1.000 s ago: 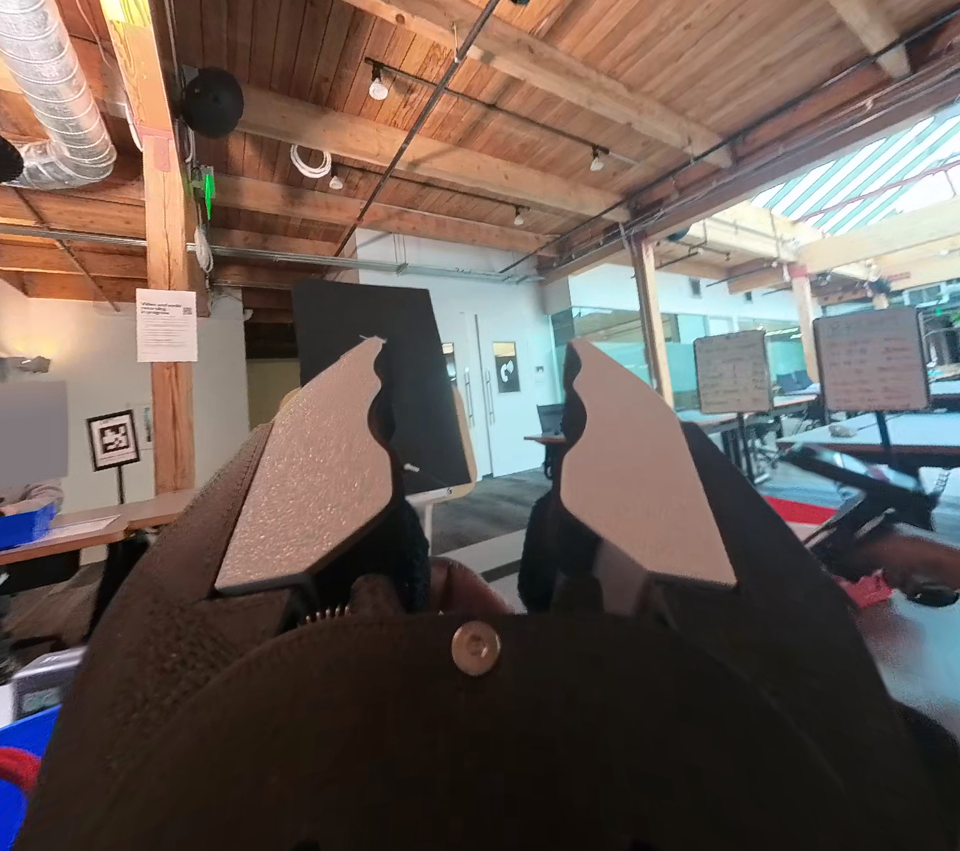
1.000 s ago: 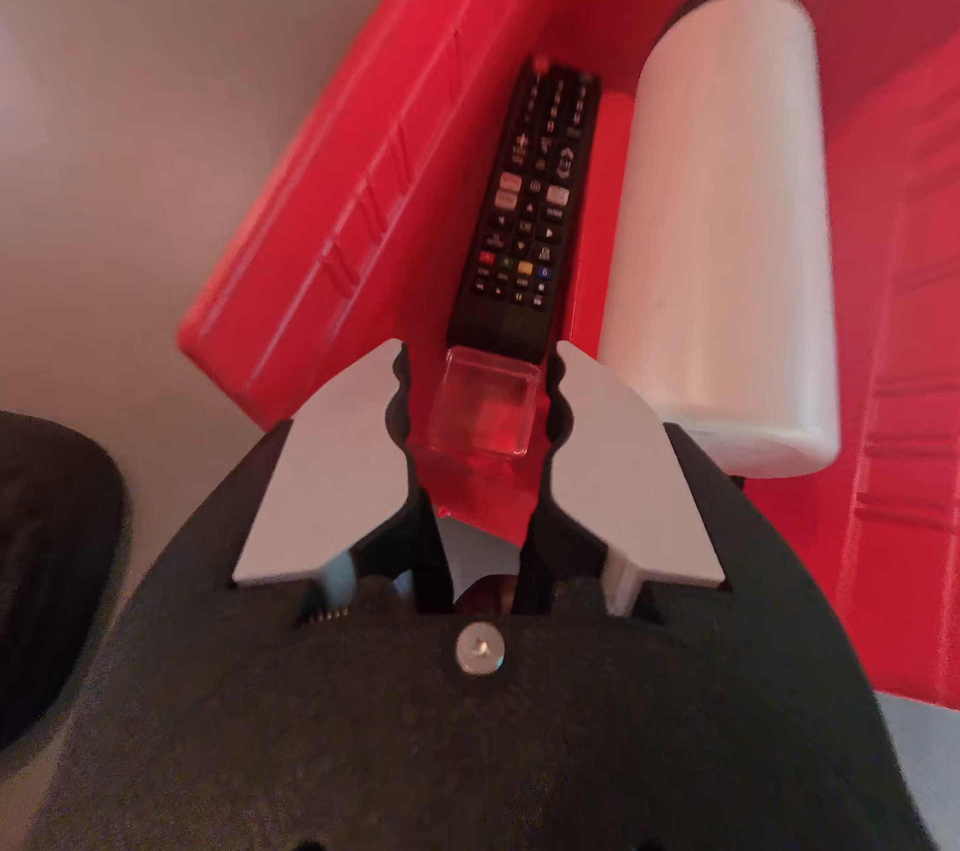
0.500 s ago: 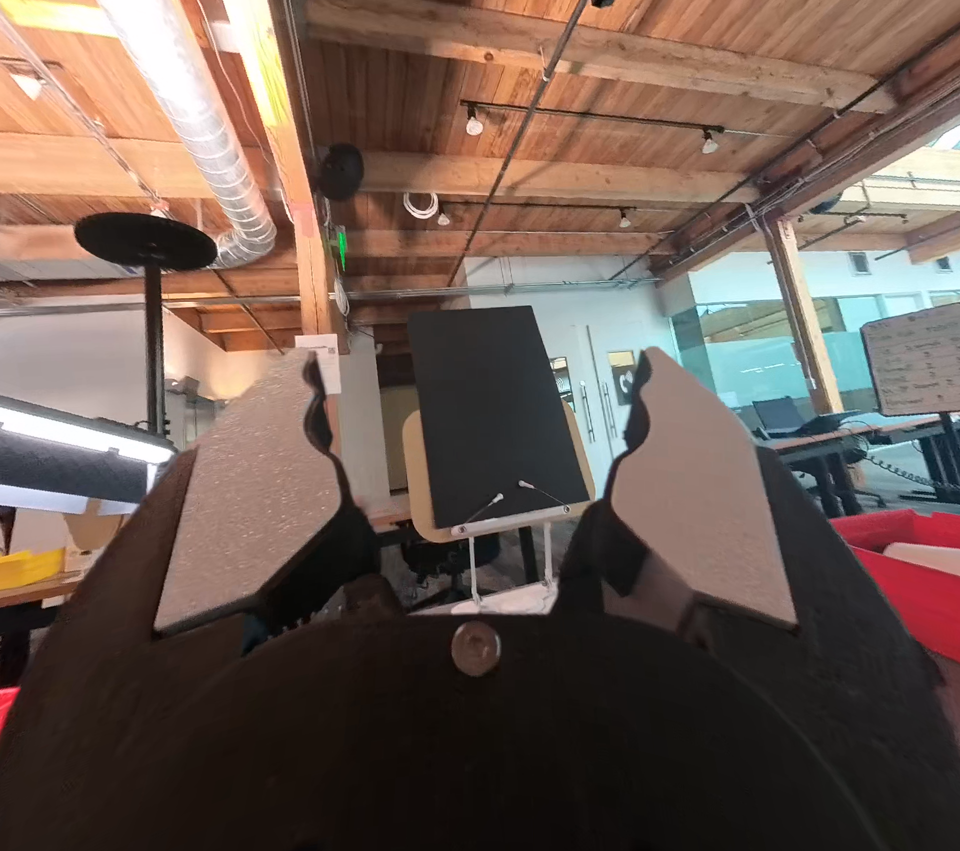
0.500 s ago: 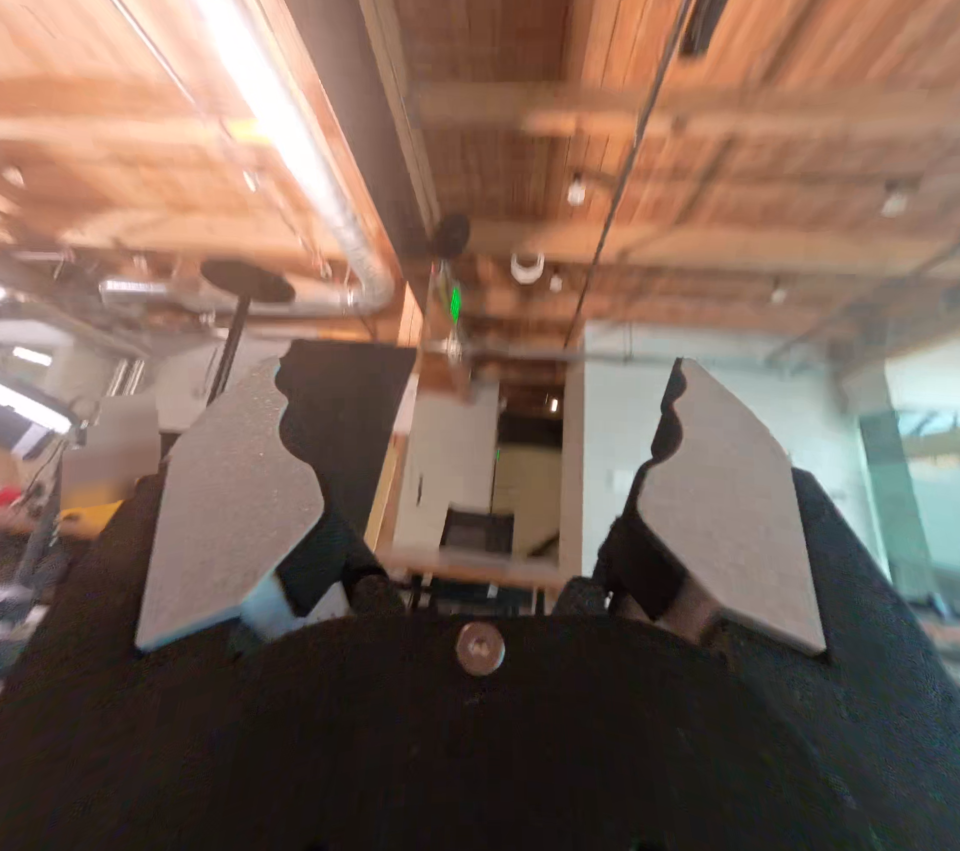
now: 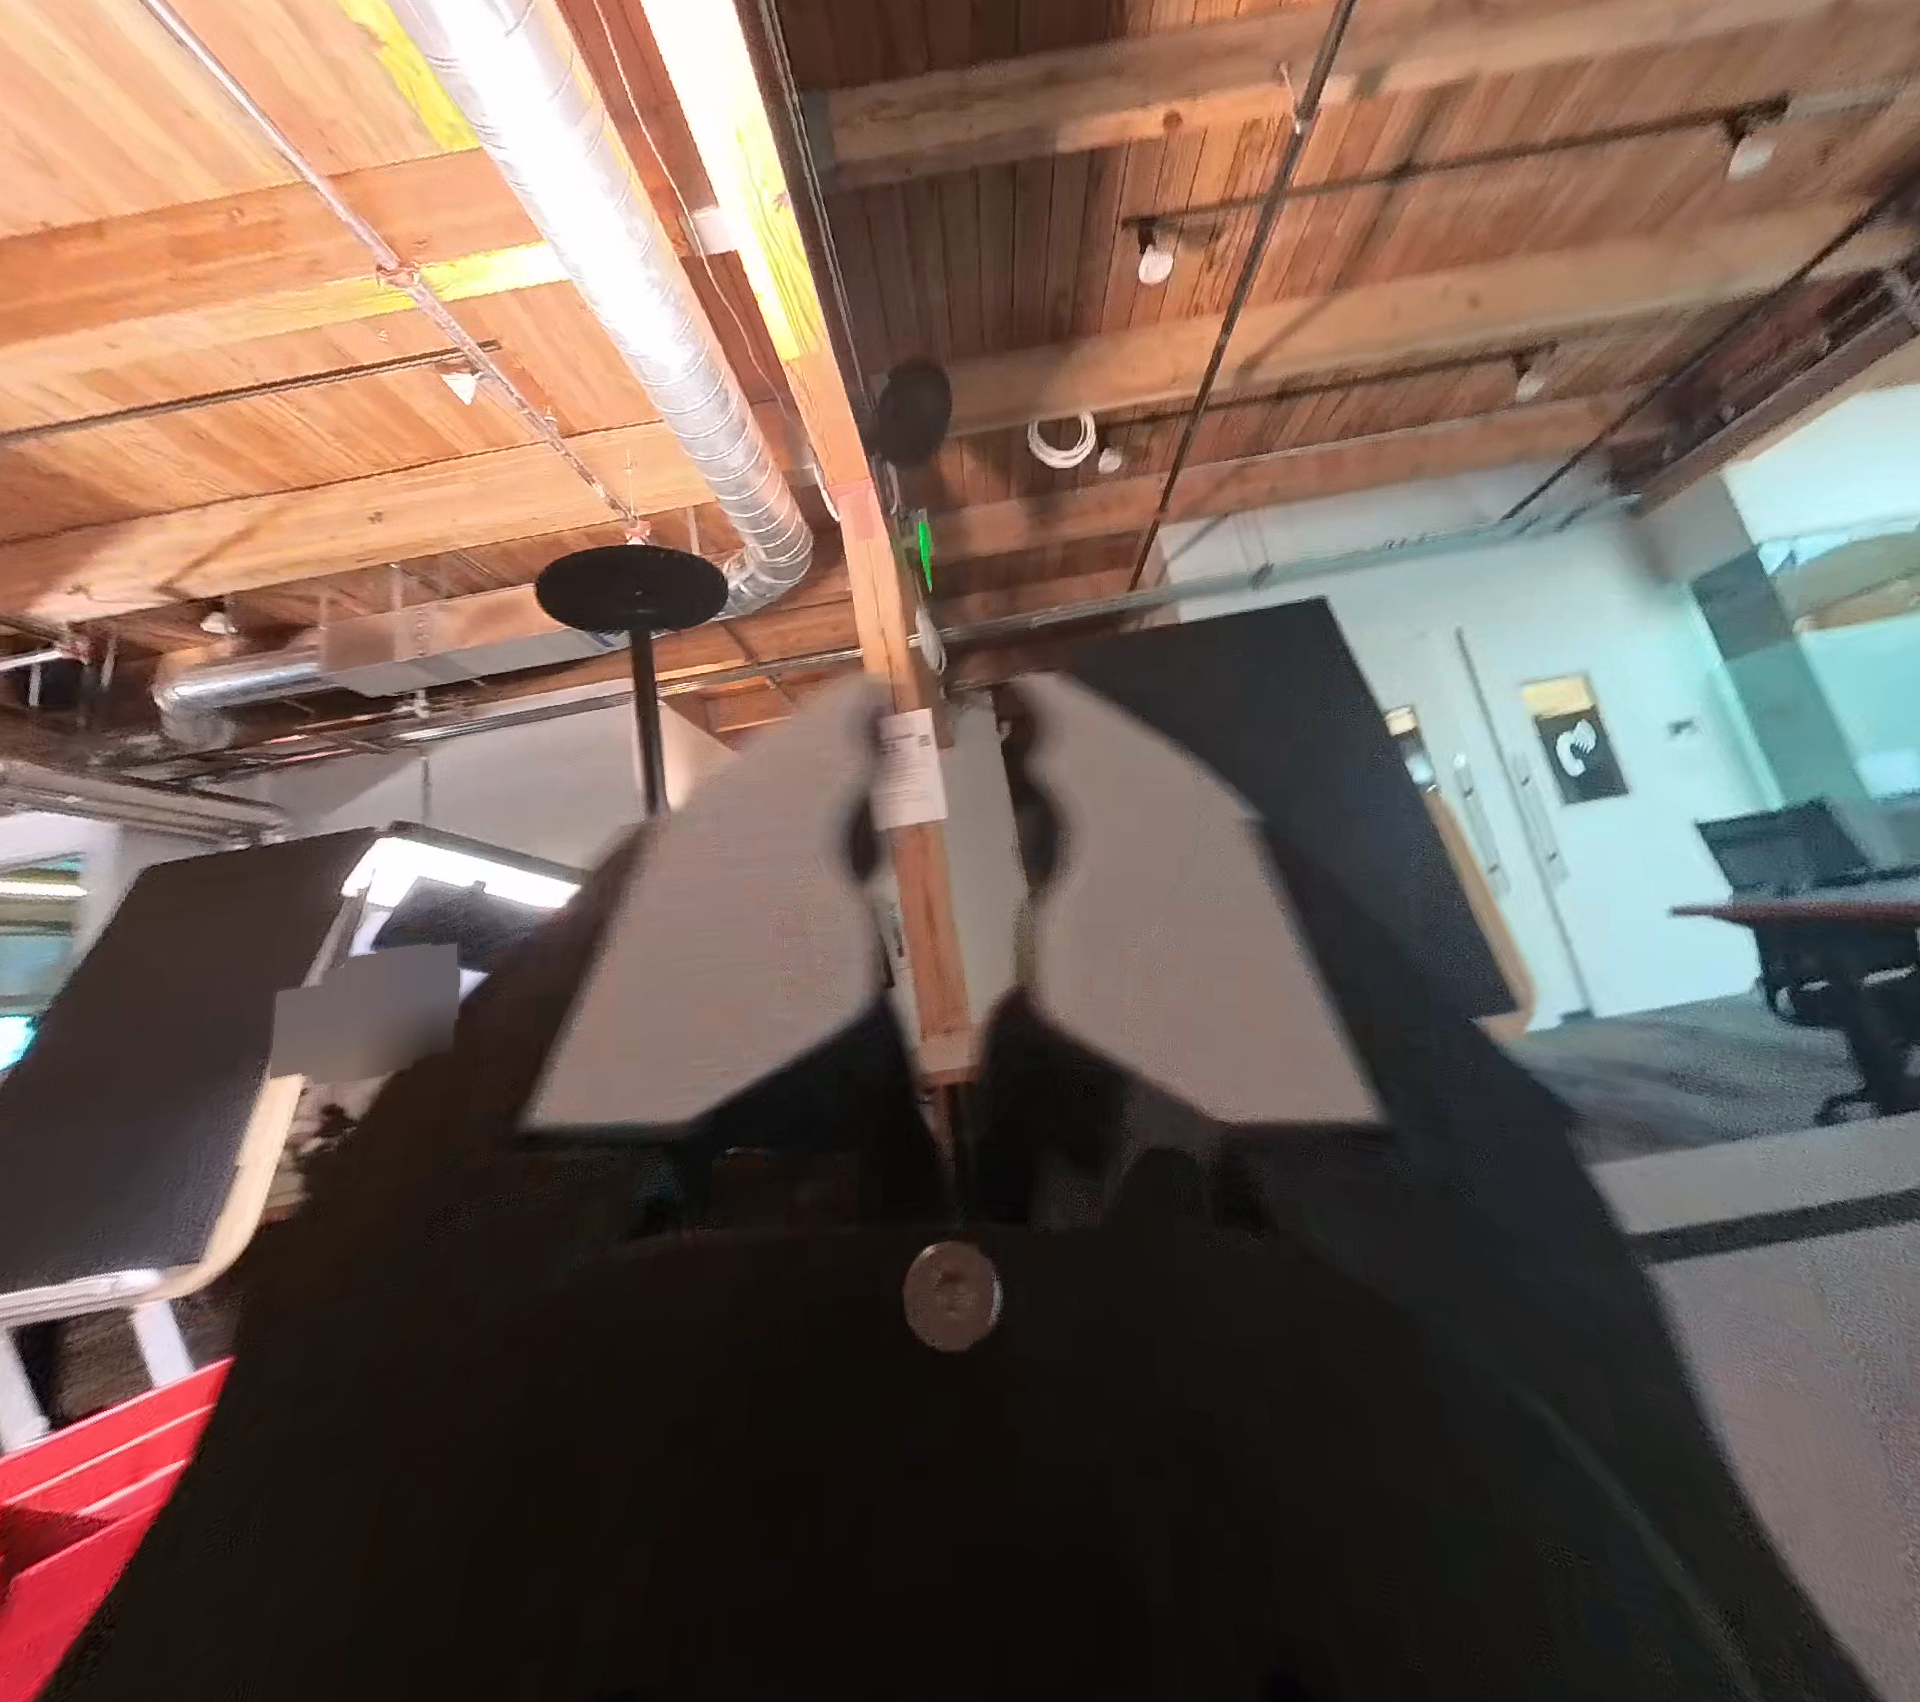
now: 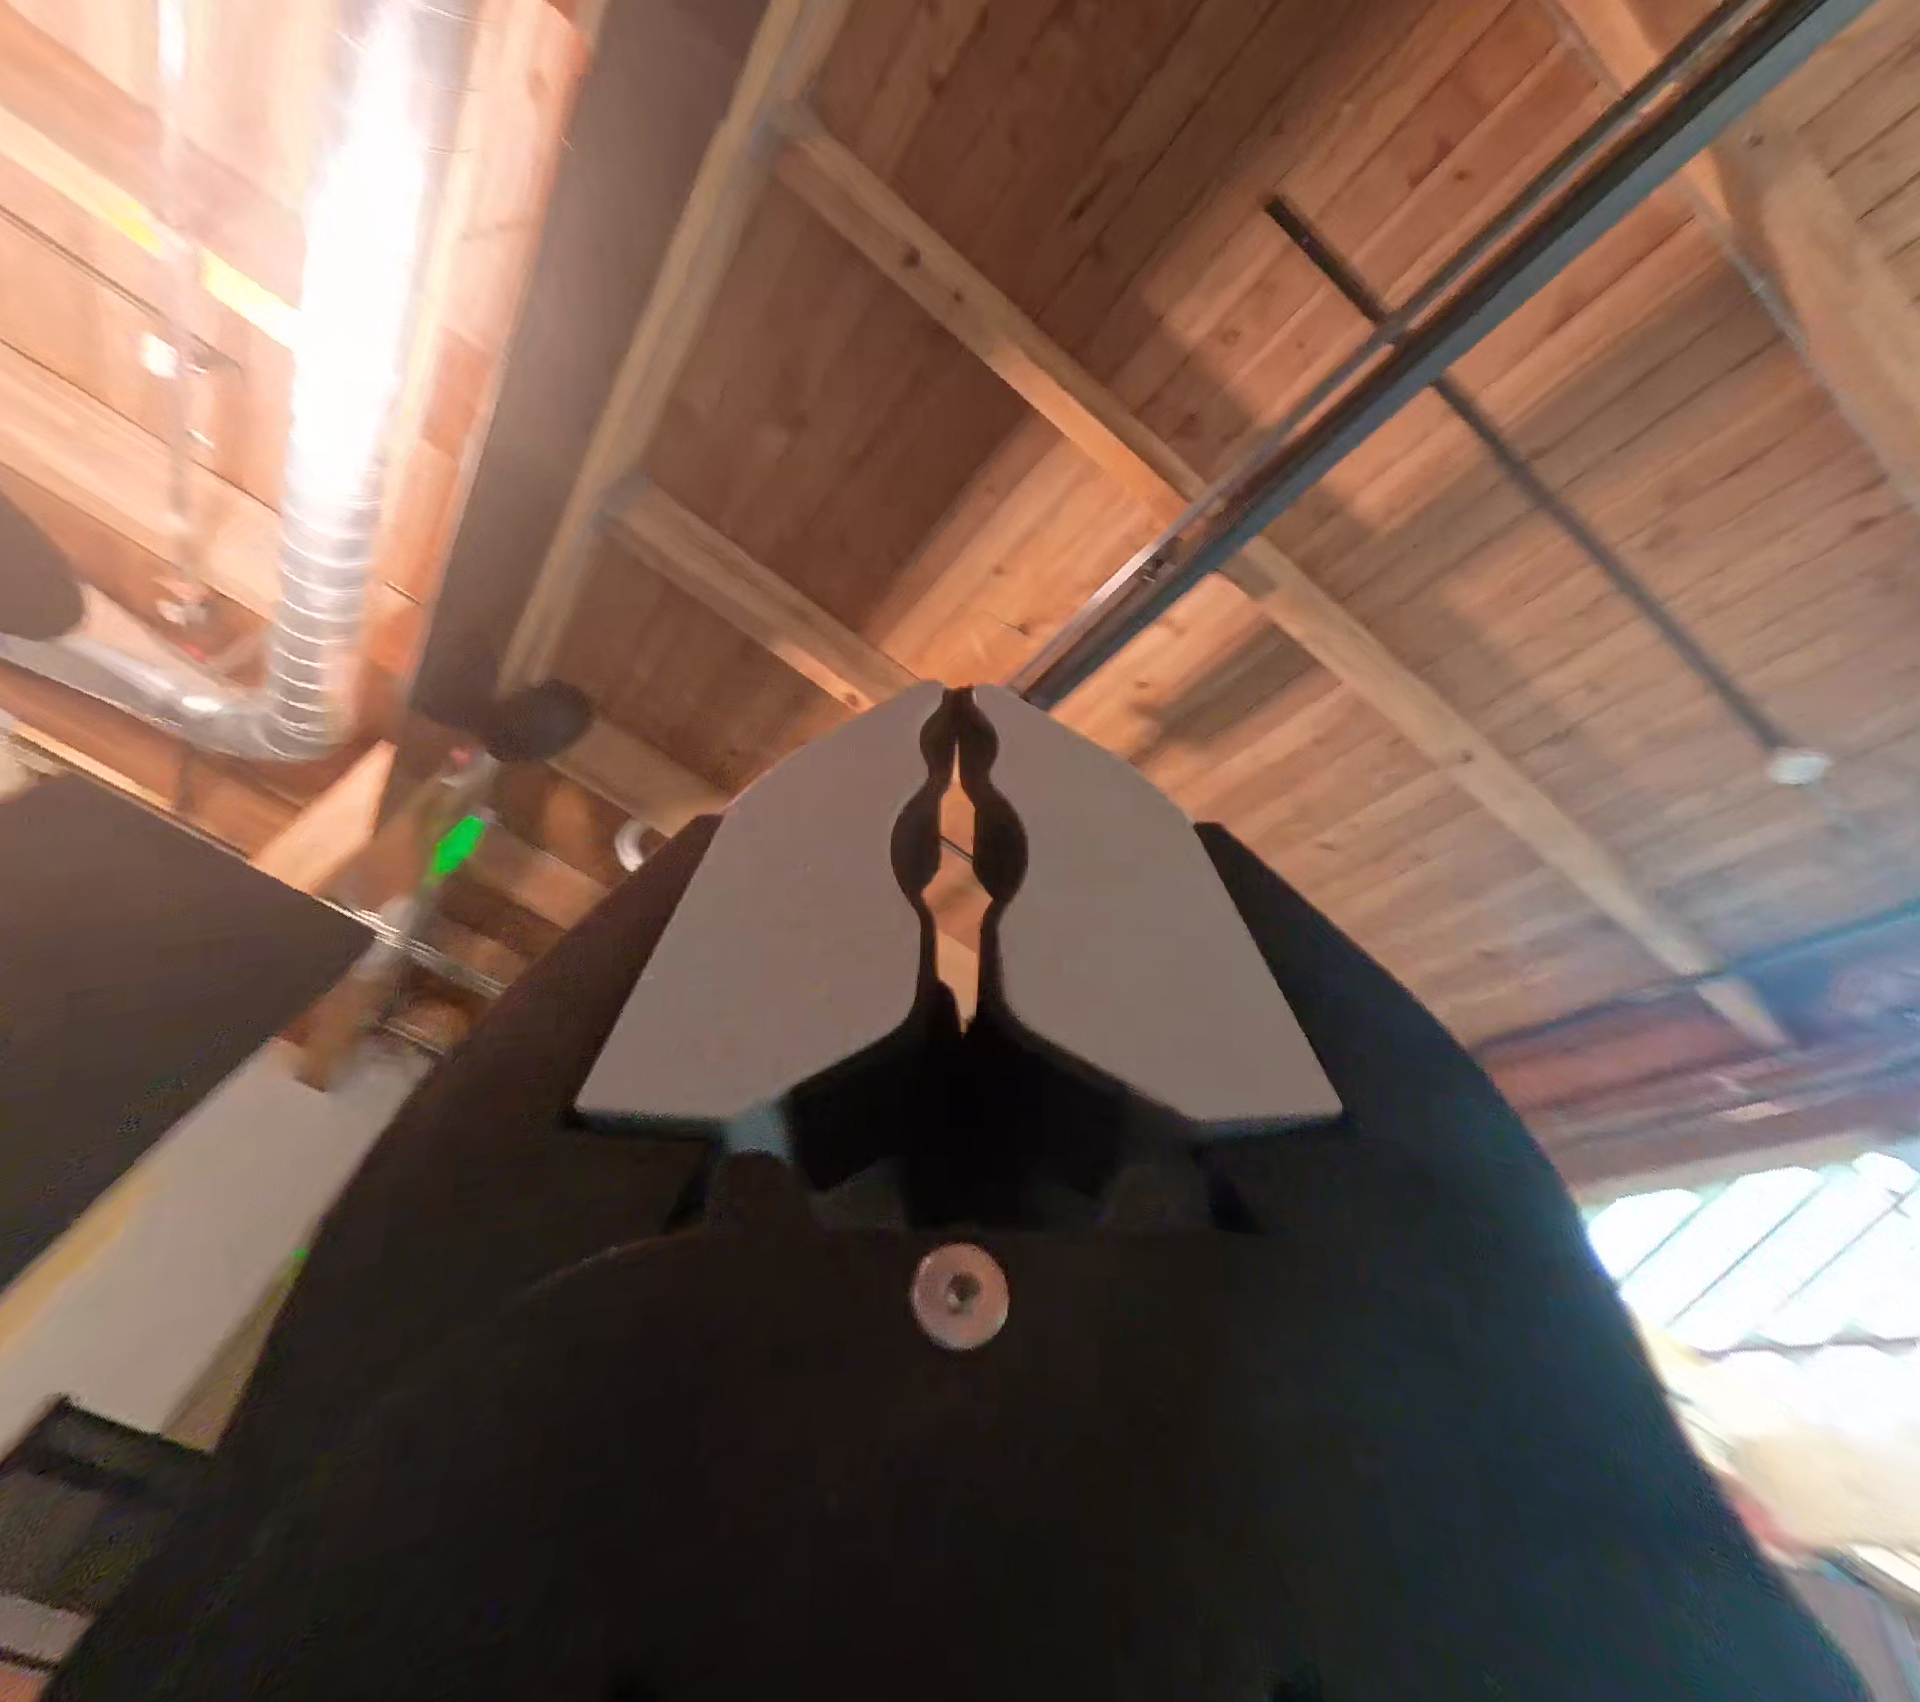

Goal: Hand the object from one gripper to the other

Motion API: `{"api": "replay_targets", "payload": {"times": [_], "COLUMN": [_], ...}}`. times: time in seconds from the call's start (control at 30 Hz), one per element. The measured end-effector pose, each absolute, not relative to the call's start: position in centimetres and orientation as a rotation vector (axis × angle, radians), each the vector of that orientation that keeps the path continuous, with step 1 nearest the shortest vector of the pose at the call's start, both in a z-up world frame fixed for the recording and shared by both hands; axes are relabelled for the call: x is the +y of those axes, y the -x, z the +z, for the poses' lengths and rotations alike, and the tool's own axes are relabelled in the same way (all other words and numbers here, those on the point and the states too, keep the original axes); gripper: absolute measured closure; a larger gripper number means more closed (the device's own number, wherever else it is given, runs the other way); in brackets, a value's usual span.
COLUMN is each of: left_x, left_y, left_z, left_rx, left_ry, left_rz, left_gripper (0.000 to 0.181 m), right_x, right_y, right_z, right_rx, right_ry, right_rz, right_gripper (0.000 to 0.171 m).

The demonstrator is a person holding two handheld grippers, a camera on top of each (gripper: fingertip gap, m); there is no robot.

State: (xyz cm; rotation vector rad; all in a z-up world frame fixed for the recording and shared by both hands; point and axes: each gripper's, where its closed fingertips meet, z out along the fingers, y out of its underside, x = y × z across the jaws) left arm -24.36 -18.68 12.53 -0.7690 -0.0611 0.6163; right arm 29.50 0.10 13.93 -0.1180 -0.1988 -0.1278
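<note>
No object for handing over shows in either view. My left gripper point(image 5: 940, 707) points up and forward into the room. Its grey fingers point(image 5: 727, 946) stand a narrow gap apart with nothing between them; a wooden post point(image 5: 920, 904) far behind shows through the gap. The view is motion blurred. My right gripper point(image 6: 958, 694) points at the wooden ceiling point(image 6: 1247, 302). Its jaws are closed with the tips touching and nothing held. Neither gripper shows in the other's view.
A red bin point(image 5: 94, 1486) shows at the lower left of the left wrist view. A black panel point(image 5: 1278, 800), a black round-topped stand point(image 5: 631, 590) and a silver duct point(image 5: 540, 125) lie ahead. A desk with chairs point(image 5: 1829, 925) stands at the right. There is about 55 cm between the tips of the two grippers.
My right gripper left the red bin with its clear box, swung up to the ceiling, opened wide, then shut empty. My left gripper opened wider, then narrowed, while turning right.
</note>
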Motion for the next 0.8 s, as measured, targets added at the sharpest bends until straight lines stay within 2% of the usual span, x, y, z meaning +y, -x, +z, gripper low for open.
{"api": "replay_targets", "payload": {"times": [0.03, 0.13, 0.17, 0.2, 0.23, 0.27, 0.3, 0.37, 0.5, 0.53, 0.57, 0.6, 0.63, 0.77, 0.8], "left_x": [-19.1, -18.2, -17.3, -16.4, -15.6, -15.0, -14.5, -13.7, -12.3, -12.1, -11.9, -11.8, -11.6, -10.3, -10.1], "left_y": [25.2, 26.9, 27.4, 28.1, 28.9, 30.1, 31.6, 34.8, 38.7, 39.4, 39.9, 40.4, 41.0, 42.6, 43.1], "left_z": [12.3, 10.9, 9.8, 8.4, 7.0, 5.5, 4.0, 0.6, -6.3, -7.6, -8.9, -10.1, -11.0, -14.4, -14.9], "left_rx": [-0.086, -0.087, -0.077, -0.072, -0.079, -0.101, -0.129, -0.188, -0.194, -0.188, -0.169, -0.148, -0.134, -0.014, 0.018], "left_ry": [0.772, 0.902, 0.993, 1.092, 1.185, 1.264, 1.335, 1.485, 1.796, 1.867, 1.954, 2.041, 2.117, 2.382, 2.443], "left_rz": [0.627, 0.569, 0.539, 0.515, 0.507, 0.520, 0.552, 0.625, 0.682, 0.699, 0.711, 0.729, 0.754, 0.764, 0.777], "left_gripper": [0.181, 0.181, 0.179, 0.170, 0.149, 0.129, 0.117, 0.101, 0.092, 0.092, 0.093, 0.093, 0.095, 0.110, 0.111], "right_x": [-0.1, 0.1, -0.3, -0.9, -1.5, -1.7, -1.6, -0.7, -0.2, -0.5, -0.9, -1.0, -0.9, 0.6, 0.2], "right_y": [-29.1, -29.4, -29.5, -29.6, -29.7, -29.8, -29.8, -29.6, -29.9, -30.3, -30.7, -30.8, -30.8, -30.8, -31.0], "right_z": [13.7, 13.8, 13.7, 13.7, 13.6, 13.6, 13.6, 13.3, 13.6, 13.9, 14.1, 14.2, 14.3, 14.2, 14.3], "right_rx": [-0.228, -0.208, -0.208, -0.202, -0.205, -0.204, -0.208, -0.242, -0.262, -0.236, -0.218, -0.223, -0.235, -0.290, -0.281], "right_ry": [0.117, 0.146, 0.121, 0.078, 0.038, 0.033, 0.043, 0.114, 0.164, 0.128, 0.084, 0.079, 0.091, 0.228, 0.204], "right_rz": [-0.083, -0.012, -0.002, 0.014, 0.015, 0.021, 0.024, 0.028, 0.106, 0.123, 0.134, 0.147, 0.151, 0.087, 0.091], "right_gripper": [0.171, 0.168, 0.151, 0.127, 0.110, 0.102, 0.106, 0.171, 0.168, 0.151, 0.126, 0.113, 0.115, 0.171, 0.171]}}
